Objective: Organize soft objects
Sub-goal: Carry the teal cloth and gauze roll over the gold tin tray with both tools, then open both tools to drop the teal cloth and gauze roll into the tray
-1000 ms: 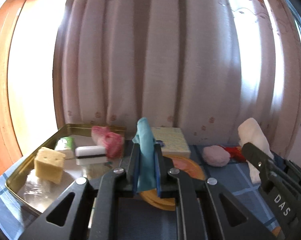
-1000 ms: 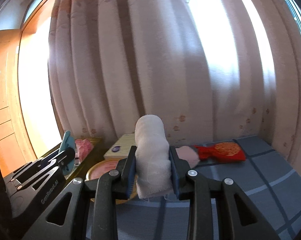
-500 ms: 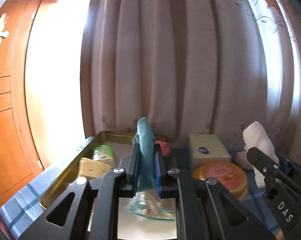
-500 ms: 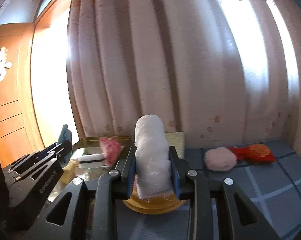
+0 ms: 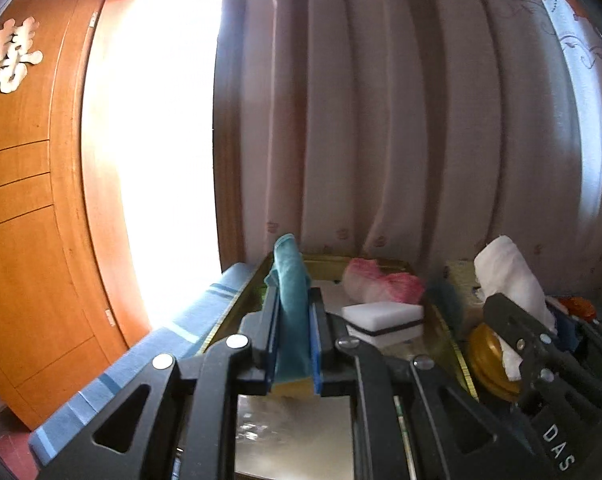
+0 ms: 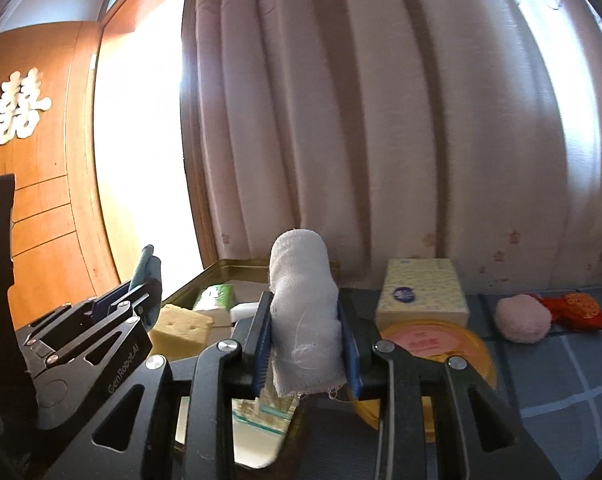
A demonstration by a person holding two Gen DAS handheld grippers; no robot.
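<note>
Both our grippers have swung leftward since a second ago, so the gold tray now sits ahead of the left one and the wooden door fills that view's left side.

Item 1: left gripper, clenched on a teal cloth. The cloth stands upright between the blue pads, its top well above the fingertips, its lower edge hanging just behind them, over the tray's near end.

Item 2: right gripper, clenched on a white gauze roll. The roll stands upright between the fingers, rising above them, frayed end below; it hangs over the tray's right near corner.

Item 3: tray contents. We count a pink-and-white cloth, a white sponge block, a yellow holed sponge, and a green-wrapped packet.

Item 4: on the blue checked tablecloth, right of the tray: a yellow tissue box, a round yellow lid touching its front, a pink puff, and a red pouch just beside the puff.
</note>
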